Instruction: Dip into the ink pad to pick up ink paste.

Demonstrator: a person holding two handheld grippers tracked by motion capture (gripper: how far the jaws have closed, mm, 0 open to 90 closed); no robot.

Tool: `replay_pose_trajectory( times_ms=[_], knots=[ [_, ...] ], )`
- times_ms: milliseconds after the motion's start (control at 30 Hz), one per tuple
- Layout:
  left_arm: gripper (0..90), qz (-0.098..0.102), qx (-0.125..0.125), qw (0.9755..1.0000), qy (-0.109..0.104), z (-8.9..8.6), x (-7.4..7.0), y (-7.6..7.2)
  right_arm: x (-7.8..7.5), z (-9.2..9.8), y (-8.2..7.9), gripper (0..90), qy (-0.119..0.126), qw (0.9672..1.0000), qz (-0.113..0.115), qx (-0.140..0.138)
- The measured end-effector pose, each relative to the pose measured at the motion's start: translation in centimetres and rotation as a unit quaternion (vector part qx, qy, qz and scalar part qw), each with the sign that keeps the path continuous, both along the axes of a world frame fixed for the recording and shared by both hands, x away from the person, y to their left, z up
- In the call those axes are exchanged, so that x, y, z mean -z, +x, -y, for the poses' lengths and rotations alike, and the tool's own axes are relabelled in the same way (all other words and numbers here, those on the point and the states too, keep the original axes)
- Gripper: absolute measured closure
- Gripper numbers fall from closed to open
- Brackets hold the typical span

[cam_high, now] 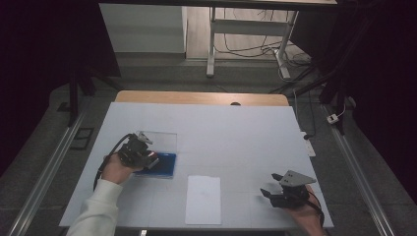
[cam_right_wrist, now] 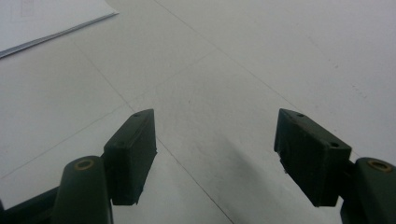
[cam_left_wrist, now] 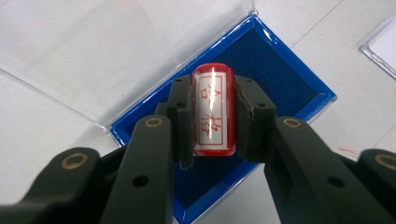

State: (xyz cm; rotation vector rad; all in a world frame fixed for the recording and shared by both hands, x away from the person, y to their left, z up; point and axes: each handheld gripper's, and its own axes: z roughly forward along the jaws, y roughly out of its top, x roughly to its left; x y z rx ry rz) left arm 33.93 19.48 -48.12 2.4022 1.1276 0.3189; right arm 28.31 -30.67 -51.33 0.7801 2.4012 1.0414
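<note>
A red cylindrical stamp (cam_left_wrist: 213, 110) with a white label of red characters is clamped between the jaws of my left gripper (cam_left_wrist: 213, 116). It hangs just over the blue ink pad (cam_left_wrist: 285, 70), whose clear lid (cam_left_wrist: 93, 51) lies folded open beside it. In the high view my left gripper (cam_high: 147, 157) is over the blue ink pad (cam_high: 164, 167) at the table's left. My right gripper (cam_high: 273, 189) rests near the front right of the table, and the right gripper (cam_right_wrist: 215, 158) has its jaws wide apart with nothing between them. A white sheet of paper (cam_high: 203, 199) lies between the two hands.
The work surface is a white table (cam_high: 236, 137) with a wooden strip (cam_high: 201, 97) at its far edge. The paper's corner (cam_right_wrist: 42, 23) lies ahead and left of the right jaws. Desk legs and cables (cam_high: 255, 49) stand beyond the table.
</note>
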Motion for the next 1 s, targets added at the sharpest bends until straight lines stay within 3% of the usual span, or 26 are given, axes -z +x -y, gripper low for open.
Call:
replay_pose_trajectory(
  times_ms=[467,667,1000],
  knots=[
    [70.6,-0.01,-0.011,0.9997,0.021,0.8,0.2,0.0,0.0,-0.3,0.0,29.1,-0.001,1.0,-0.001,-0.001],
    [70.9,-0.007,-0.015,0.9997,0.02,0.8,0.4,0.0,-0.1,-0.6,-0.1,29.1,-0.004,1.0,0.001,-0.005],
    [70.9,0.001,-0.016,0.9992,0.036,1.3,0.4,-0.2,0.0,-0.6,-0.1,29.0,-0.004,1.0,0.0,-0.007]
  ],
)
